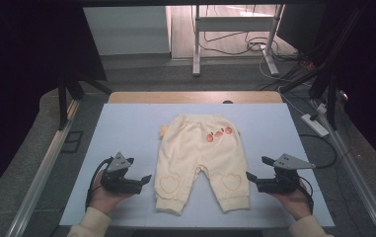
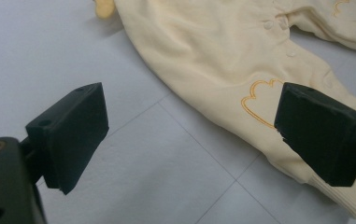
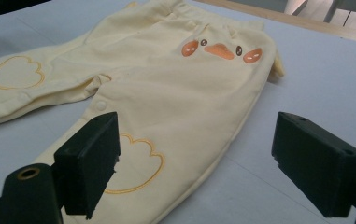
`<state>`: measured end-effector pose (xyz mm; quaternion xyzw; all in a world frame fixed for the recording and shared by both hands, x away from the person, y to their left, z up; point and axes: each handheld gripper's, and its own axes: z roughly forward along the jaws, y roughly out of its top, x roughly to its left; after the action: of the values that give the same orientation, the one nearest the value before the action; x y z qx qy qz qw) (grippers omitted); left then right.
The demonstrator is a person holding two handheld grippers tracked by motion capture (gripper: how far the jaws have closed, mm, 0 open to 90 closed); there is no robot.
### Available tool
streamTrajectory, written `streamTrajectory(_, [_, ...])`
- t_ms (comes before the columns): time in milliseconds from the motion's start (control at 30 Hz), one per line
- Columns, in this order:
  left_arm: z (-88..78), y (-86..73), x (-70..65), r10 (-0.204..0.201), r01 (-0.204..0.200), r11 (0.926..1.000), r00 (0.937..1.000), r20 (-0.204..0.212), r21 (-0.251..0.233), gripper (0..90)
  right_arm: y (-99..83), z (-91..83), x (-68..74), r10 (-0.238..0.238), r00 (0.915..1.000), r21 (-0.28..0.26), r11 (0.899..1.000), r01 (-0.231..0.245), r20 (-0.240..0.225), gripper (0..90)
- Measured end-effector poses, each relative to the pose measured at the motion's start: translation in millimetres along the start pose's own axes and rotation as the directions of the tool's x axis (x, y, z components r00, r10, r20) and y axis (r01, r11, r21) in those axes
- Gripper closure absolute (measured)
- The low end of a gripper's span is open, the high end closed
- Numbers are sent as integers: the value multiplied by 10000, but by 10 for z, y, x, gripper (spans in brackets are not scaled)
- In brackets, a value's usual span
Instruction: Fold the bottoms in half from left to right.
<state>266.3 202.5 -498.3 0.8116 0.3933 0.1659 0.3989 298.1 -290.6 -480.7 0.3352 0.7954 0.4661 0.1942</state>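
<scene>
Both forearms in pale yellow sleeves are seen entering from the bottom edge of the high view, each hand wrapped around a black two-jaw gripper. A pair of pale yellow baby trousers (image 1: 201, 160), made of soft fleece with an orange duck face at the waist and an outlined heart on each knee, is laid flat in the middle of a light blue mat (image 1: 126, 128), waistband away from the person and cuffs towards them.

The left gripper (image 1: 146, 178) is held just beside the trousers' left leg cuff, apart from it, with its jaws spread wide and nothing between them; in the left gripper view only bare mat and the edge of the leg are framed between the pads. The right gripper (image 1: 249, 176) is held close to the other leg's cuff, jaws likewise wide open and empty; whether a jaw tip brushes the fabric cannot be told.

No fold is yet seen in the garment: both legs lie spread and the waist lies flat. It is judged that the work is at its very start, with grasping and all folding still left.
</scene>
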Motion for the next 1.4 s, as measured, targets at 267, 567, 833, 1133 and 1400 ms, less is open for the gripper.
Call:
streamTrajectory(267, [10, -7, 19, -196, 196, 9998, 9997, 156, 2, 98, -13, -16, 11, 10, 10000, 83, 10000, -10, 51, 159])
streamTrajectory(567, [5, -14, 37, -220, 220, 9998, 9995, 222, -23, 99, -15, 6, 27, -91, 9999, 164, 9998, 89, 123, 162])
streamTrajectory(833, [14, -7, 37, -102, 101, 9999, 9996, 252, 25, 102, -25, 9, 17, -73, 9999, 246, 9997, 70, 129, 163])
streamTrajectory(1133, [-11, -20, 36, -108, 111, 9999, 9997, 238, -117, 106, -7, 45, 29, -135, 9999, 247, 9996, 133, 62, 165])
streamTrajectory(1400, [-15, -23, 41, -104, 107, 9999, 9997, 207, -126, 108, -1, 81, 60, -250, 9997, 322, 9992, 252, -52, 165])
